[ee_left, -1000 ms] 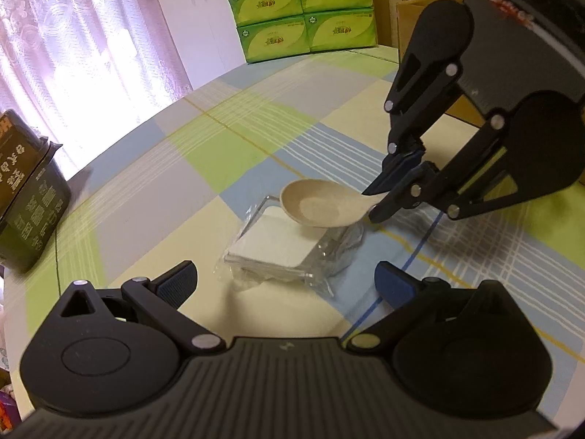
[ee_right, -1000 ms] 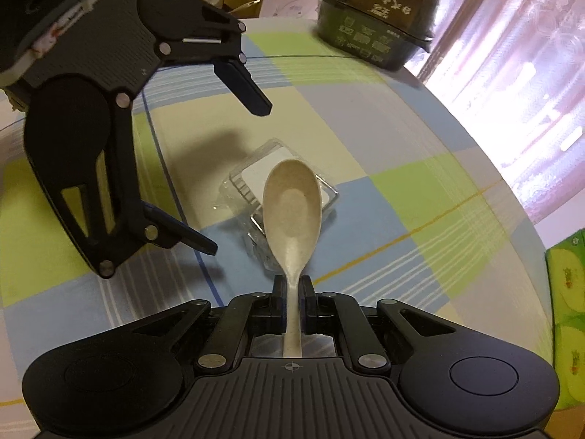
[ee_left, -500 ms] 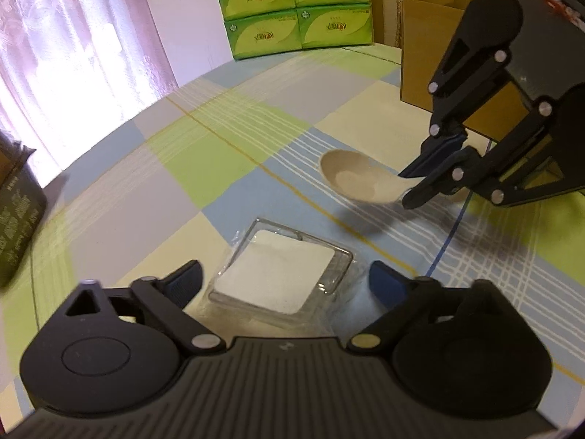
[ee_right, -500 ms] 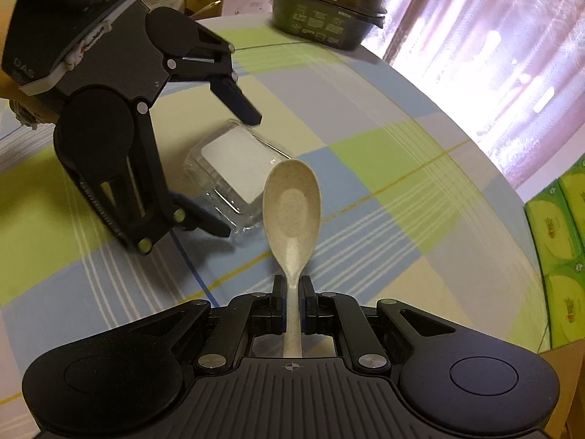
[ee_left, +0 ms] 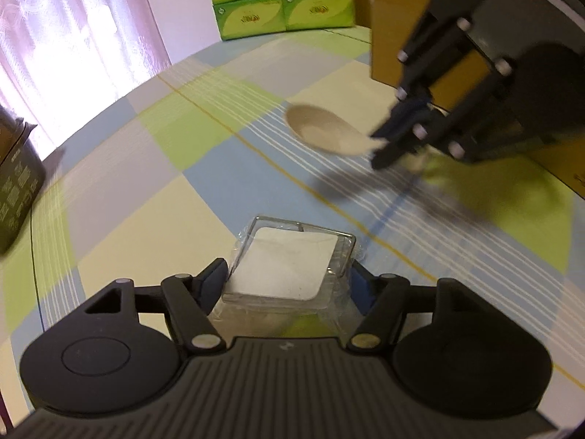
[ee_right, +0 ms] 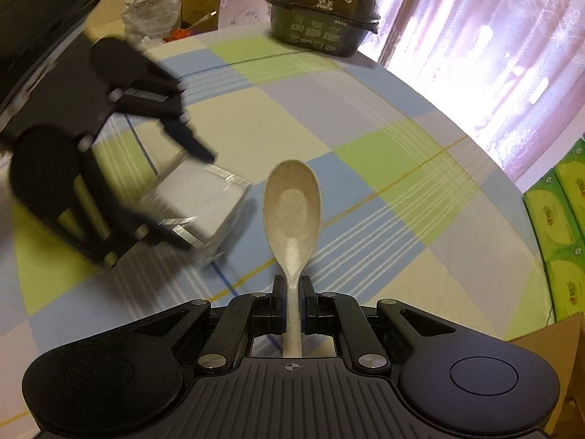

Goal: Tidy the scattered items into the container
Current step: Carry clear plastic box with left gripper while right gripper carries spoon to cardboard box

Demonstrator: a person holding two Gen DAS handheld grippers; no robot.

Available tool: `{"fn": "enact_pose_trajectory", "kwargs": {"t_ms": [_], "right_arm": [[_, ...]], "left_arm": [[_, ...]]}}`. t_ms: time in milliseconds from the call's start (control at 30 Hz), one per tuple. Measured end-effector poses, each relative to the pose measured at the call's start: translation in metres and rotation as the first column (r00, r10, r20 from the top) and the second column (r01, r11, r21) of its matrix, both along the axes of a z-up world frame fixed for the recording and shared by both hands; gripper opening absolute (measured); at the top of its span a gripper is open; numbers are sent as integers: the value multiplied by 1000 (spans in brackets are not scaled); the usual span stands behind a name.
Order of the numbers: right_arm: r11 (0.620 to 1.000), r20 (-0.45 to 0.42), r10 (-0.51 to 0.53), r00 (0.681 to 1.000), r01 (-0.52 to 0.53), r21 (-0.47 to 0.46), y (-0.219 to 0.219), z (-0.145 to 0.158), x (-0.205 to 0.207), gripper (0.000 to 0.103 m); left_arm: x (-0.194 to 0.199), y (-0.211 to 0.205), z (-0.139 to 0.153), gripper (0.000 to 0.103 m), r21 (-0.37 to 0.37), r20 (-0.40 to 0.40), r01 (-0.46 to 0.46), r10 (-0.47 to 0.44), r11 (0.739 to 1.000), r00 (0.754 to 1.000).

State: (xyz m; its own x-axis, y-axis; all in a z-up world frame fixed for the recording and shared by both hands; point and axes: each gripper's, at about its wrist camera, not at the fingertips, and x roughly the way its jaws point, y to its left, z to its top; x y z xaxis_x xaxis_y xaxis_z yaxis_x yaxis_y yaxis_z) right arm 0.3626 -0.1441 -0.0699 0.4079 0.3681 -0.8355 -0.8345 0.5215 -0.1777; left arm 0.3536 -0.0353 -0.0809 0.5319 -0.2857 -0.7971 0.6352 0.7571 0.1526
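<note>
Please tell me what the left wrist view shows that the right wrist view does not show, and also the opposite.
Only the left wrist view shows the open side of the cardboard box behind the right gripper, and the clear plastic case between the left gripper's blue pads.

Only the right wrist view shows the spoon handle clamped in the right gripper, the dark instant noodle bowl whole, and papers behind the table.

Both show the beige spoon, the case, the checked tablecloth, green tissue boxes and pink curtains.

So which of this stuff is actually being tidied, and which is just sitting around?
Part of the job:
spoon in the right tongs
clear packet between the left tongs
cardboard box

Just lying about:
green cartons
dark box
</note>
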Motion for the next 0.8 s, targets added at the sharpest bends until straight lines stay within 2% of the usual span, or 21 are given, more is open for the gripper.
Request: {"fn": "enact_pose_trajectory", "kwargs": {"t_ms": [233,400,800], "right_arm": [[1000,-4,-11,1000,11,26,-3,21,-36,8],[998,-19,-8,1000,9,58,-7,34,-77,8],[995,-75,-42,996,49,88,-29,30,-168,8]], "left_arm": [[-65,-4,2,65,12,-11,-32,33,999,999],[-113,-10,5,65,24,-12,-46,46,999,999],[-193,-26,17,65,22,-22,-98,99,995,995]]}}
